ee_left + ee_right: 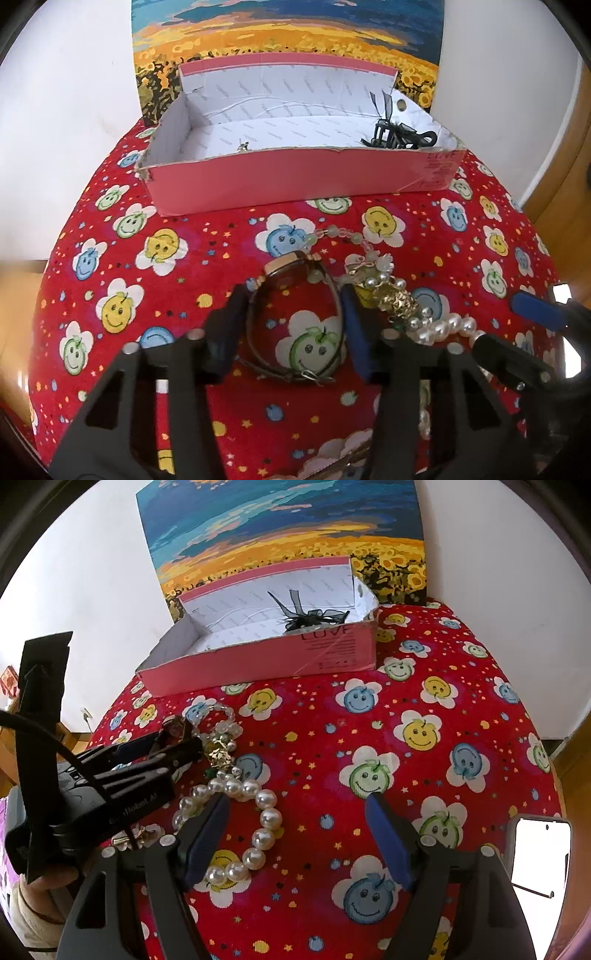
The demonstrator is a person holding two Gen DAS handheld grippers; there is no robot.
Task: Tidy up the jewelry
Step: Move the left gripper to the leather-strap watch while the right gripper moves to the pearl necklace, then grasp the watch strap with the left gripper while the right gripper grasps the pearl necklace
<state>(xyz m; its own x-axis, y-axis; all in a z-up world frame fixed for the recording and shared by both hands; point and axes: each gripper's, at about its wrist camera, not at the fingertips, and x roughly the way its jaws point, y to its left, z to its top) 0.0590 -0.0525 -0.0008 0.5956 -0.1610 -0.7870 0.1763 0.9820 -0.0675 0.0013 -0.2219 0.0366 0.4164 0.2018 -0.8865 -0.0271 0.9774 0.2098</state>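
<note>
A brown-strapped wristwatch (pixel 295 295) lies on the red smiley cloth (pixel 184 229) between the fingers of my left gripper (pixel 293 295); the jaws stand either side of its strap loop, close to it. A gold-and-pearl brooch (pixel 391 295), a pale bead bracelet (pixel 332 232) and a pearl bracelet (pixel 258 827) lie beside it. My right gripper (pixel 297 808) is open and empty, its left finger over the pearl bracelet. The pink box (pixel 295 184) holds a black ribbon hair clip (pixel 399 133) and a small earring (pixel 242 147).
A sunflower painting (pixel 288 37) leans on the white wall behind the box. A white phone (pixel 539 853) lies at the cloth's right edge. The cloth drops off at left and right over a wooden floor.
</note>
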